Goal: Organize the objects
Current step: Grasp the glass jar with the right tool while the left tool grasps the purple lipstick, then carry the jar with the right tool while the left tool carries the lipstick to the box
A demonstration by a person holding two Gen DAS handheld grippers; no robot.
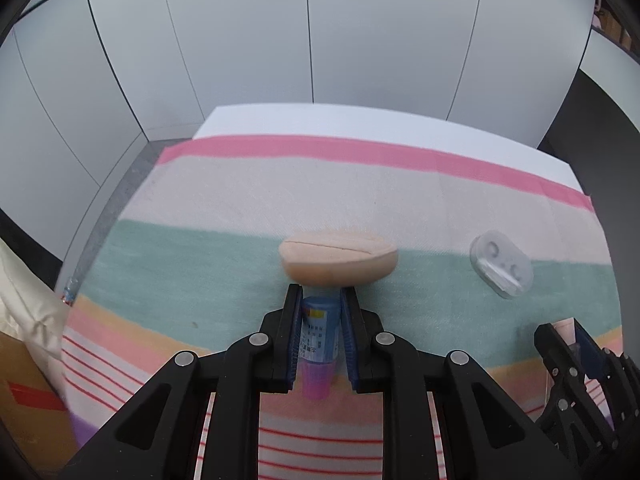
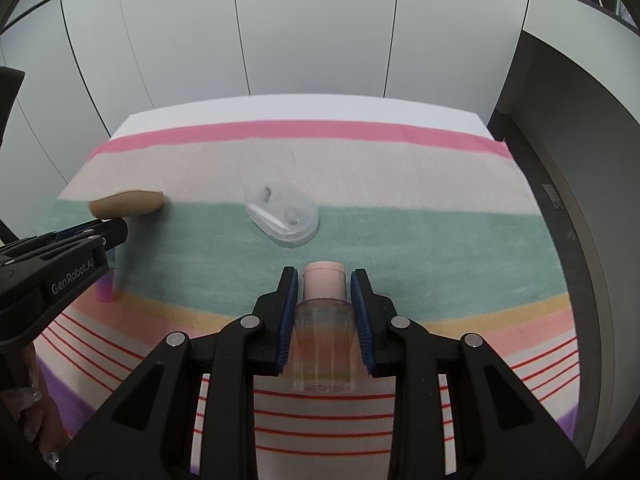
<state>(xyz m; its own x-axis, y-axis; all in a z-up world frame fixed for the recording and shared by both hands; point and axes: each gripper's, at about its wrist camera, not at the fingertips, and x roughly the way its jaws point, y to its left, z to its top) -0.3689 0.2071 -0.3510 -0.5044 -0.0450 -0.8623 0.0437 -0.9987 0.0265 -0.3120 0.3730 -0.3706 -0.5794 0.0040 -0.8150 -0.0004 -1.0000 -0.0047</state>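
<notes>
My left gripper [image 1: 320, 294] is shut on a blue tube with a purple cap [image 1: 319, 336], held just above the striped cloth [image 1: 240, 200]. A beige powder puff [image 1: 338, 258] lies right beyond its fingertips. My right gripper [image 2: 324, 276] is shut on a clear bottle with a pink cap [image 2: 324, 332]. A clear plastic case [image 2: 282, 216] lies on the green stripe ahead of it; the case also shows in the left wrist view [image 1: 502, 264]. The puff [image 2: 128, 203] and the left gripper [image 2: 116, 236] show at the left of the right wrist view.
The striped cloth [image 2: 400, 168] covers a white table [image 2: 304, 108] that ends at grey wall panels behind. A cardboard box and a cream bag [image 1: 28, 320] sit off the table's left side. A dark gap runs along the right edge [image 2: 532, 184].
</notes>
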